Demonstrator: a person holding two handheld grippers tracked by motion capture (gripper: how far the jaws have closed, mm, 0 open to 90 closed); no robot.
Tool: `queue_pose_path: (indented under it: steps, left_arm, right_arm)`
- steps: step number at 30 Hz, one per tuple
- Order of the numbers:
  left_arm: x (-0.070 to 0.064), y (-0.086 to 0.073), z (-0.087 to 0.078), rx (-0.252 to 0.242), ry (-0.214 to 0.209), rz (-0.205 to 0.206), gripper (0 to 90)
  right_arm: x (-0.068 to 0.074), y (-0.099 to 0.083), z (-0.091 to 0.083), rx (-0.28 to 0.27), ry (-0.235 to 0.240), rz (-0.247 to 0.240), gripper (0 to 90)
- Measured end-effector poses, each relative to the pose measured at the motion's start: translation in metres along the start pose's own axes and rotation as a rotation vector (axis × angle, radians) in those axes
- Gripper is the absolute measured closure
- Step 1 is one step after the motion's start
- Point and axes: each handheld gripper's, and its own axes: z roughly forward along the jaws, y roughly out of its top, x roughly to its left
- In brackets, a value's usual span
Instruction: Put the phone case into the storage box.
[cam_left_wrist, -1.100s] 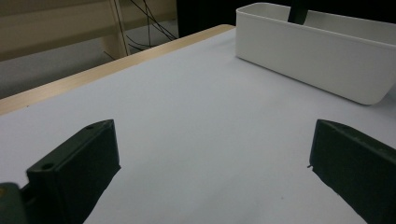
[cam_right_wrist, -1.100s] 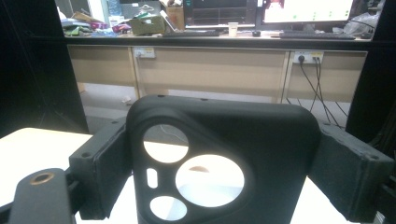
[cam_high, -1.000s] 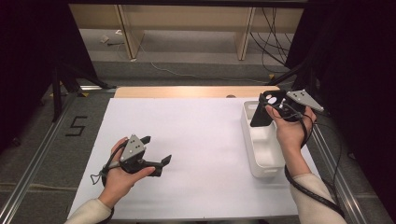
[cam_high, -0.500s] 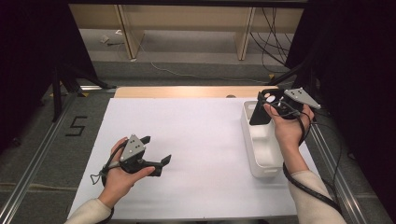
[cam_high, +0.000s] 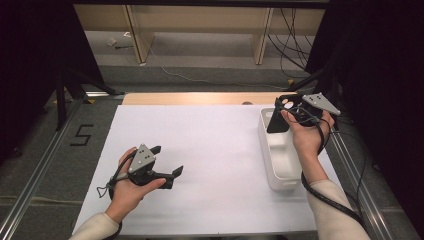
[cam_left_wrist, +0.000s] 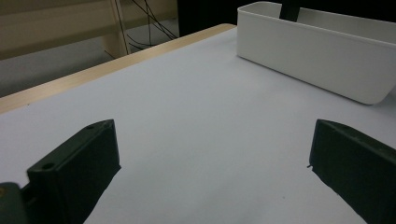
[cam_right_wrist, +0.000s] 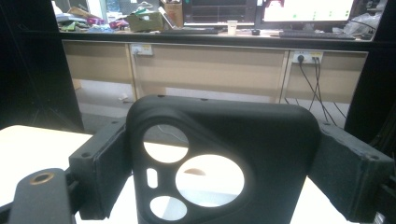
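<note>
The black phone case (cam_right_wrist: 219, 163) sits clamped in my right gripper (cam_high: 292, 111), lifted above the far end of the white bin (cam_high: 274, 162), so I judge pickup done and placement left, while my left gripper (cam_high: 167, 162) rests spread wide on the table (cam_high: 215, 145).

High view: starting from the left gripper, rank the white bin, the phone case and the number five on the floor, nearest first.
From the left gripper:
1. Number five, floor at left.
2. White bin, table's right side.
3. Phone case, held over the bin's far end.
</note>
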Motion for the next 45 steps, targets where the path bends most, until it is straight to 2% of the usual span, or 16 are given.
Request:
queue_pose_path:
  steps: [11,35,45]
  left_arm:
    - [0.0,0.0,0.0,0.0,0.001,-0.002,1.1]
    - [0.001,-0.001,0.001,0.002,-0.001,0.001,1.1]
    - [0.001,-0.001,0.001,0.003,0.0,-0.003,1.2]
  right_arm:
    - [0.0,-0.002,0.007,0.003,-0.002,-0.013,14.6]
    - [-0.004,-0.01,0.014,0.015,-0.006,-0.008,14.6]
    - [-0.002,-0.014,0.02,0.021,-0.009,-0.025,14.6]
